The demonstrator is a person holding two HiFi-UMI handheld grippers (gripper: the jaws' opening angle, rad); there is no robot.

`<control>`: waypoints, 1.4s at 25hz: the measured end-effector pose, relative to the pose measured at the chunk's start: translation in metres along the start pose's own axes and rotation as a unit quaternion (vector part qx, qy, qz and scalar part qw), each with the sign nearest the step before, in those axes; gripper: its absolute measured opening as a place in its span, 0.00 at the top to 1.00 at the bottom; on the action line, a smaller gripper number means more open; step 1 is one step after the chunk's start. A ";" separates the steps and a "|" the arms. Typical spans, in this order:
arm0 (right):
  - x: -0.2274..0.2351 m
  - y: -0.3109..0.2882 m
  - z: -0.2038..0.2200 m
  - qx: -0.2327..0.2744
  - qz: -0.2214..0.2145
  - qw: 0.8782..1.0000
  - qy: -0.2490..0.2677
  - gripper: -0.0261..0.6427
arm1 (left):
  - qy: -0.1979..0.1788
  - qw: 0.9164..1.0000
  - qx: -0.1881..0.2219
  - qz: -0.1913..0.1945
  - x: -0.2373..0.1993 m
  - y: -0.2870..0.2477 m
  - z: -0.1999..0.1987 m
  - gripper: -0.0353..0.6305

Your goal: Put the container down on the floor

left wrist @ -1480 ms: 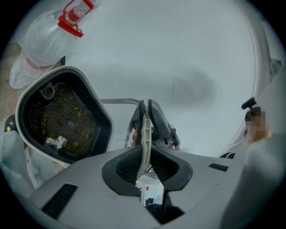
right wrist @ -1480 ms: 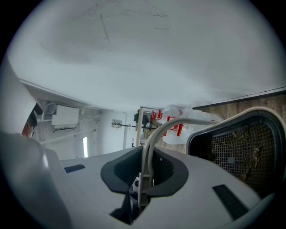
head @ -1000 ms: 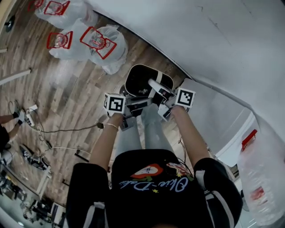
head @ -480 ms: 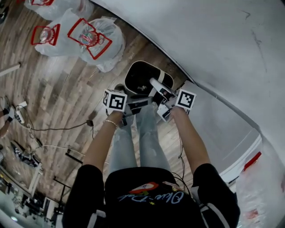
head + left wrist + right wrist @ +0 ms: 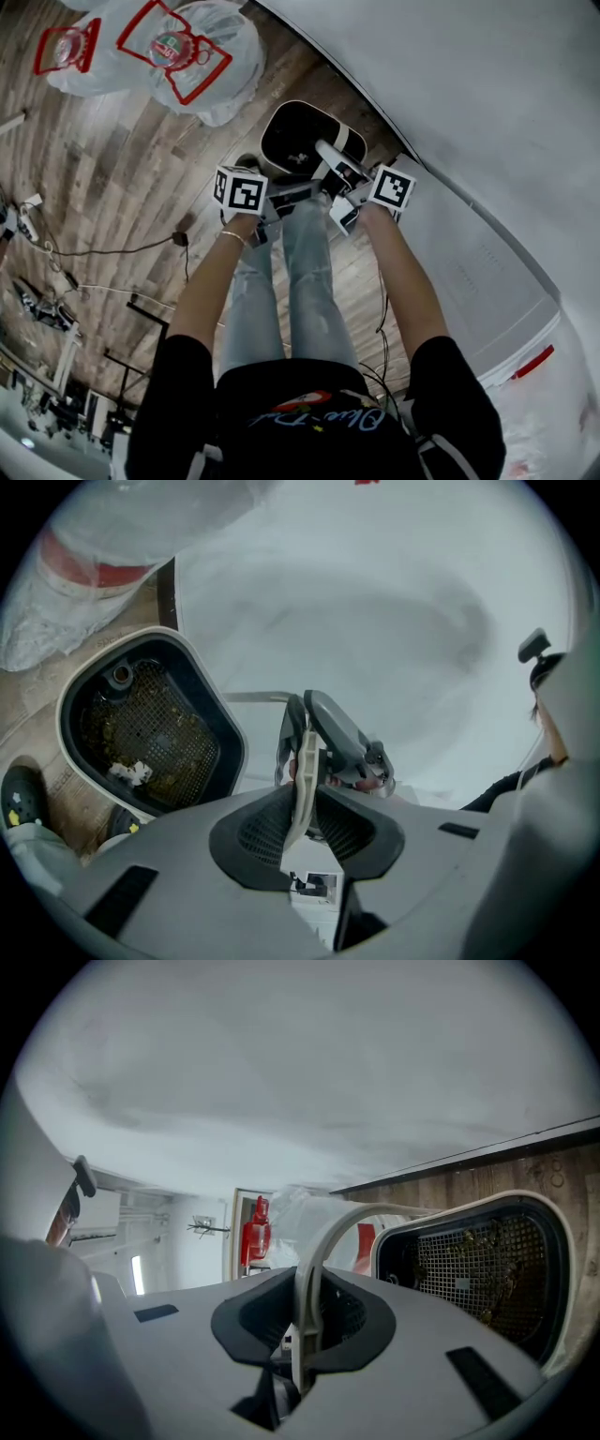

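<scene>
The left gripper [image 5: 302,810] and right gripper [image 5: 306,1324] have jaws clamped on the handle [image 5: 303,759] of the container [image 5: 298,139], over the floor [image 5: 122,178].

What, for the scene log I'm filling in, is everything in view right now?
container: one, white shell, black mesh inside, over the floor beside the wall
handle: one, white, arched, clamped by both grippers
plastic bags: at least two, clear with red prints, on the floor, head view's upper left
cables: several, dark, on the floor at left
floor: one, brown wood planks
wall: one, white, at right
jeans: one pair, blue-grey, centre
shirt: one, black, bottom edge
left gripper: one, grey, shut on the handle
right gripper: one, grey, shut on the handle
</scene>
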State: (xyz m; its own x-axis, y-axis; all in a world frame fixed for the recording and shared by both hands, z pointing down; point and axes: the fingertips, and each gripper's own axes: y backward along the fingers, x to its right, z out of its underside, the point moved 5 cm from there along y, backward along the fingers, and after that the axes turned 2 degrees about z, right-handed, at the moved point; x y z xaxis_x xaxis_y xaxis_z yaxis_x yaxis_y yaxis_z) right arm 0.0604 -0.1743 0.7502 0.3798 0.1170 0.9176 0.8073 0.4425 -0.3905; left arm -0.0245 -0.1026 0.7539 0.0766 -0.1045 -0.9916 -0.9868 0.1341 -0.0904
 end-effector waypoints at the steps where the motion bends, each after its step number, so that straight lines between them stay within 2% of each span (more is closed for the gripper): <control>1: 0.004 -0.002 0.000 -0.002 0.001 1.000 0.002 0.91 | -0.001 1.000 0.003 -0.001 -0.003 -0.001 -0.001 0.85; 8: 0.031 -0.018 0.006 -0.015 0.015 1.000 0.018 0.91 | 0.001 0.999 0.024 -0.030 -0.037 -0.006 0.002 0.84; 12: 0.045 -0.025 0.009 -0.032 0.042 0.999 0.016 0.91 | 0.015 0.999 0.037 -0.031 -0.053 -0.006 0.002 0.83; 15: 0.051 -0.029 0.010 -0.037 0.045 0.998 0.017 0.91 | 0.024 0.999 0.040 -0.020 -0.058 -0.008 0.002 0.83; 18: 0.061 -0.026 0.012 -0.045 0.074 0.996 0.007 0.91 | 0.018 0.998 0.041 -0.033 -0.065 -0.010 0.004 0.83; 24: 0.076 -0.026 0.015 -0.051 0.113 0.992 0.003 0.91 | 0.023 0.998 0.026 -0.048 -0.078 -0.015 0.005 0.81; 28: 0.089 -0.025 0.021 -0.074 0.146 0.986 0.006 0.91 | 0.031 0.998 0.008 -0.058 -0.086 -0.022 0.010 0.73; 30: 0.093 -0.025 0.023 -0.078 0.153 0.985 0.004 0.91 | 0.031 0.998 -0.001 -0.063 -0.089 -0.024 0.011 0.70; 35: 0.097 -0.025 0.022 -0.070 0.159 0.985 -0.001 0.89 | 0.020 0.997 -0.005 -0.075 -0.092 -0.026 0.010 0.70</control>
State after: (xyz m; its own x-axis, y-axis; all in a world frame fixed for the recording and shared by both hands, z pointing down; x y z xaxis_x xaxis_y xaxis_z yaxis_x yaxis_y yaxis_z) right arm 0.0667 -0.1541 0.8506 0.6231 0.2316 0.7471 0.7019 0.2559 -0.6647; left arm -0.0043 -0.0865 0.8464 0.2189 -0.1613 -0.9623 -0.9659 0.1038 -0.2371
